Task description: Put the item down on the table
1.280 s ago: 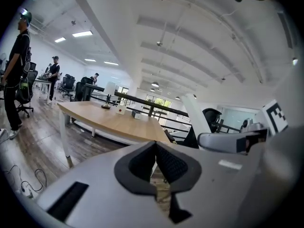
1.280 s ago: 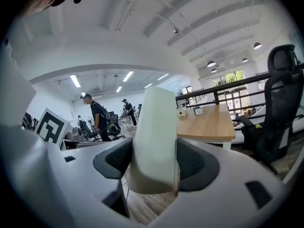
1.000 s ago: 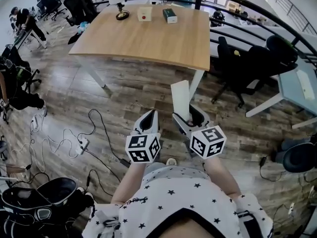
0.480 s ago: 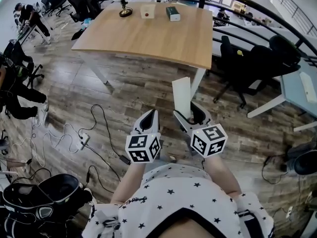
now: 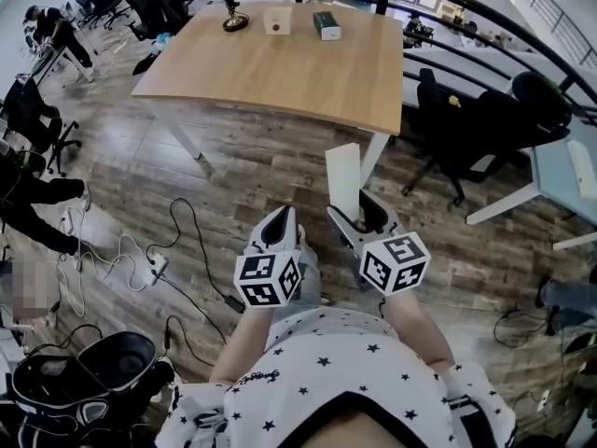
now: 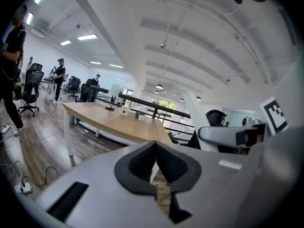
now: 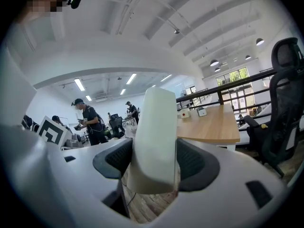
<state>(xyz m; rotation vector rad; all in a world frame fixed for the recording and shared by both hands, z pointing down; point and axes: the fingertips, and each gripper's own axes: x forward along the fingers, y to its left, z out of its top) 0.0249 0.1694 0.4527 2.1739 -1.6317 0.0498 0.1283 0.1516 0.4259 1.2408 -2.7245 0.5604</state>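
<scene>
A tall, flat white item (image 5: pixel 342 177) stands upright between the jaws of my right gripper (image 5: pixel 357 213), over the wood floor and short of the table's near edge. In the right gripper view the white item (image 7: pixel 156 122) fills the gap and both dark pads (image 7: pixel 115 158) press on its sides; the right gripper (image 7: pixel 154 161) is shut on it. My left gripper (image 5: pixel 280 222) hangs beside it, to its left, with nothing in it. In the left gripper view its jaws meet at the tips, so the left gripper (image 6: pixel 156 145) is shut. The wooden table (image 5: pixel 280 68) lies ahead.
On the table's far edge stand a lamp base (image 5: pixel 235 21), a small white box (image 5: pixel 276 21) and a dark green box (image 5: pixel 326 26). Black office chairs (image 5: pixel 466 124) stand right of the table. Cables and a power strip (image 5: pixel 154 267) lie on the floor at the left, and people (image 5: pixel 56 31) are at the far left.
Both grippers keep almost the same place in the picture, the white item still held. The view has shifted a little towards the table, and the people at the left have moved.
</scene>
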